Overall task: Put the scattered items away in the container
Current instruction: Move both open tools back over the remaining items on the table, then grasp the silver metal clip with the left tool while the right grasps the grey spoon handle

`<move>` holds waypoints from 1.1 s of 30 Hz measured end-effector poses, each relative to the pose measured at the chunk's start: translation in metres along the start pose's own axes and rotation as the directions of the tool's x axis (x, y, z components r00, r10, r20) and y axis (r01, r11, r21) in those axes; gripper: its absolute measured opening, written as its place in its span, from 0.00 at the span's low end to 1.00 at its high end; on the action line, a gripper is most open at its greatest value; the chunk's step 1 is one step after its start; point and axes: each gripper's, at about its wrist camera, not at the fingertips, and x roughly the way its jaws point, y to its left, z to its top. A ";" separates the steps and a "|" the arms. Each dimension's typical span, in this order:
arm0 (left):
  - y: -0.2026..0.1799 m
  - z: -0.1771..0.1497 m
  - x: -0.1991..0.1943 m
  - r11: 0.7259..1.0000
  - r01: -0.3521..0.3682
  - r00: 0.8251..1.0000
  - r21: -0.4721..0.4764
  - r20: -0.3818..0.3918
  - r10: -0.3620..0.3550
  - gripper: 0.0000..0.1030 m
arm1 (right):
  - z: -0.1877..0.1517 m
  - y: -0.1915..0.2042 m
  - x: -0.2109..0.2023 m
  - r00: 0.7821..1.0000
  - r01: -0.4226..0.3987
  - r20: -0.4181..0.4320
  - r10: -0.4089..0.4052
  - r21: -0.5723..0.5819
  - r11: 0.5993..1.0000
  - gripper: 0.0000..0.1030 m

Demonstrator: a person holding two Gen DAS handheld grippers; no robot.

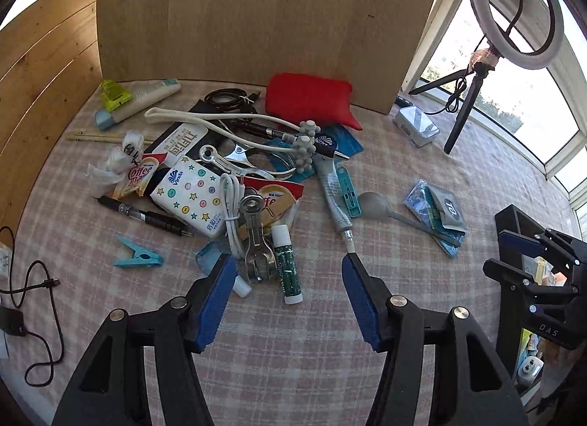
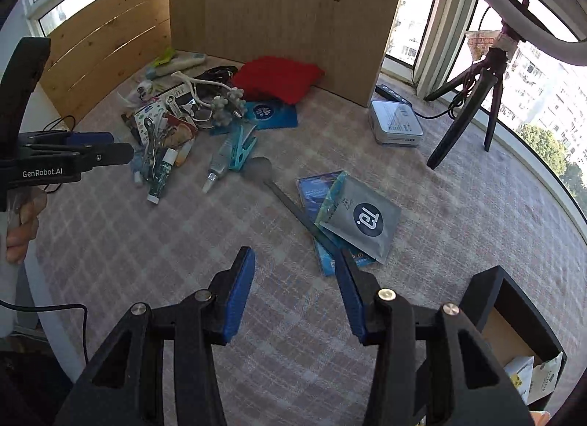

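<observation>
A heap of small items lies on the checked tablecloth (image 1: 293, 345): a green lip balm stick (image 1: 288, 264), a metal clip (image 1: 256, 242), a tissue pack (image 1: 192, 198), a black pen (image 1: 146, 215), a grey spoon (image 1: 385, 208) and foil sachets (image 1: 440, 217). My left gripper (image 1: 290, 279) is open and empty, its fingers either side of the lip balm and metal clip. My right gripper (image 2: 297, 279) is open and empty above bare cloth, just short of the sachets (image 2: 352, 220) and spoon handle (image 2: 293, 206). The black container (image 2: 513, 319) stands at the lower right and holds a few packets.
A wooden board (image 1: 271, 22) stands behind the heap with a red pouch (image 1: 308, 99) against it. A ring light on a tripod (image 1: 473, 74) and a silver tin (image 1: 416, 125) stand at the right. A black cable (image 1: 36, 297) lies at the left edge. A blue peg (image 1: 137, 253) lies apart.
</observation>
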 end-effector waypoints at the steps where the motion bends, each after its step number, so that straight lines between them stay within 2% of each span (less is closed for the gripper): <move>1: 0.004 0.001 0.001 1.000 -0.006 1.000 -0.008 0.000 0.006 0.55 | 0.005 0.005 0.007 1.000 -0.005 -0.008 0.004 -0.022 1.000 0.43; 8: 0.025 0.009 0.012 0.998 -0.034 0.999 -0.058 -0.013 0.034 0.50 | 0.032 0.023 0.050 0.997 -0.037 -0.067 0.030 -0.112 0.993 0.43; 14: 0.027 0.017 0.024 0.997 -0.044 0.999 -0.063 -0.030 0.042 0.43 | 0.045 0.025 0.076 0.995 -0.054 -0.095 0.041 -0.138 0.989 0.43; 19: 0.022 0.023 0.031 0.997 -0.044 0.998 -0.057 -0.037 0.042 0.40 | 0.052 0.021 0.090 0.993 -0.063 -0.109 0.049 -0.136 0.989 0.43; 21: 0.020 0.025 0.033 0.997 -0.047 0.998 -0.054 -0.035 0.046 0.33 | 0.054 0.021 0.096 0.992 -0.071 -0.117 0.055 -0.134 0.988 0.43; 25: 0.019 0.029 0.040 0.998 -0.041 0.998 -0.052 -0.050 0.038 0.26 | 0.056 0.021 0.105 0.989 -0.085 -0.130 0.066 -0.141 0.986 0.43; 27: 0.019 0.029 0.042 0.998 -0.038 0.998 -0.053 -0.055 0.035 0.18 | 0.057 0.021 0.109 0.988 -0.091 -0.140 0.071 -0.143 0.986 0.43; 31: 0.022 0.029 0.041 0.998 -0.024 0.999 -0.064 -0.049 0.021 0.16 | 0.057 0.020 0.117 0.985 -0.097 -0.155 0.074 -0.143 0.985 0.40; 33: 0.024 0.029 0.042 0.997 -0.013 0.999 -0.075 -0.049 0.009 0.16 | 0.058 0.019 0.117 0.986 -0.096 -0.152 0.074 -0.145 0.985 0.34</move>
